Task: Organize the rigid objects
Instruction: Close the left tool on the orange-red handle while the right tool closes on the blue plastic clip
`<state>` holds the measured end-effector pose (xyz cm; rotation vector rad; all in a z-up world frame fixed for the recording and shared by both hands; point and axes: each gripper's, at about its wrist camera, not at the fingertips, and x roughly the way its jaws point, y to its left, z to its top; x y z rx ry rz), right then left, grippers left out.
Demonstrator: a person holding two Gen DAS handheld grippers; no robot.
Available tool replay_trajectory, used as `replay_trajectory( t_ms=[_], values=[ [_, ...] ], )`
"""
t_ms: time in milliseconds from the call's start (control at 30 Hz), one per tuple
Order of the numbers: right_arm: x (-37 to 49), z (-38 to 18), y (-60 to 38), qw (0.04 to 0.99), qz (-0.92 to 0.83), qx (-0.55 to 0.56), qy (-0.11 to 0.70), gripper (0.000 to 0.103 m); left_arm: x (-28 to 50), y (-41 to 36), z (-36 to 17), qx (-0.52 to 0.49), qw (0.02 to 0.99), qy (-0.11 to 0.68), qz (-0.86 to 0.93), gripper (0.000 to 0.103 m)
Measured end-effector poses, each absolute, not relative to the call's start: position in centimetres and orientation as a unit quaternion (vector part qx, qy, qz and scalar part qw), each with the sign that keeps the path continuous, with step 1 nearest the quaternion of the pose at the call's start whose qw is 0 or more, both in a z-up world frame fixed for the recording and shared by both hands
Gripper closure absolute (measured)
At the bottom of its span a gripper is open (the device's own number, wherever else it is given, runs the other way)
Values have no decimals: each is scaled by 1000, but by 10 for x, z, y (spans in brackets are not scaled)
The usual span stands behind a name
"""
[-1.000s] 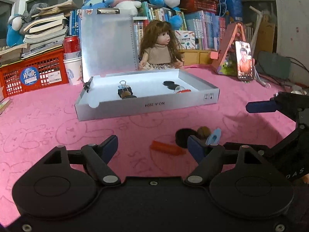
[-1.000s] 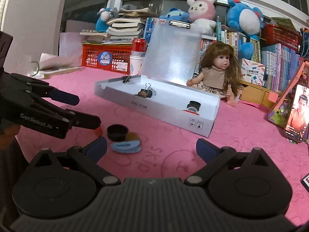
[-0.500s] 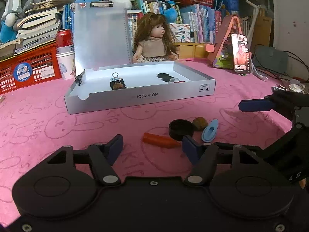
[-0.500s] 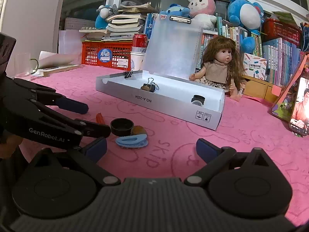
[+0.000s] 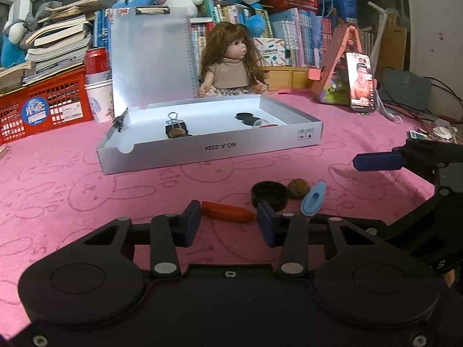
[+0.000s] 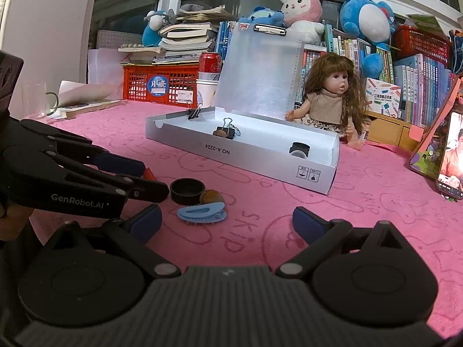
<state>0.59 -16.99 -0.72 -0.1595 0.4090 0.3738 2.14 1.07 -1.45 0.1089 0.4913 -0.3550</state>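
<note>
An orange stick [image 5: 228, 212] lies crosswise on the pink cloth between the fingertips of my left gripper [image 5: 228, 222]. Its jaws are closing, and the pads stand right at the stick's two ends without a clear squeeze. Just beyond lie a black cap [image 5: 269, 195], a brown nut [image 5: 298, 188] and a blue hair clip [image 5: 314, 199]. In the right wrist view my right gripper [image 6: 225, 225] stands open, with the hair clip [image 6: 202, 214] just ahead of its left finger. My left gripper [image 6: 154, 180] comes in from the left beside the cap [image 6: 186, 190].
An open white box [image 5: 208, 150] with its lid raised holds a binder clip [image 5: 176, 128] and black caps [image 5: 244, 117]. Behind it sit a doll [image 5: 231, 69], a red crate [image 5: 43, 107], a can on cups [image 5: 97, 63], books and a phone [image 5: 360, 82].
The left gripper's jaws have drawn in from wide apart to the ends of the orange stick, and it has edged closer to it. The right gripper has stayed put and open.
</note>
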Motion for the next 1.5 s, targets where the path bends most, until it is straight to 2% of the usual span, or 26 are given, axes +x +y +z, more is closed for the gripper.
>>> replay_trajectory(
  t_ms=[267,433,600,733,1500],
  values=[
    [4,-7,-164,960,179,-88,199,13,22,18,-8,41,957,241,-154,62],
    [1,-6,-156,957,184,-101,198,32,22,17,-8,40,958,245,-147,62],
    [0,-6,-151,956,187,-107,199,44,23,17,-8,38,957,246,-147,62],
    [0,-6,-149,955,191,-106,203,60,22,16,-8,37,958,246,-145,62],
    [20,20,-171,969,147,-59,192,61,40,19,13,0,959,251,-130,62]
  ],
)
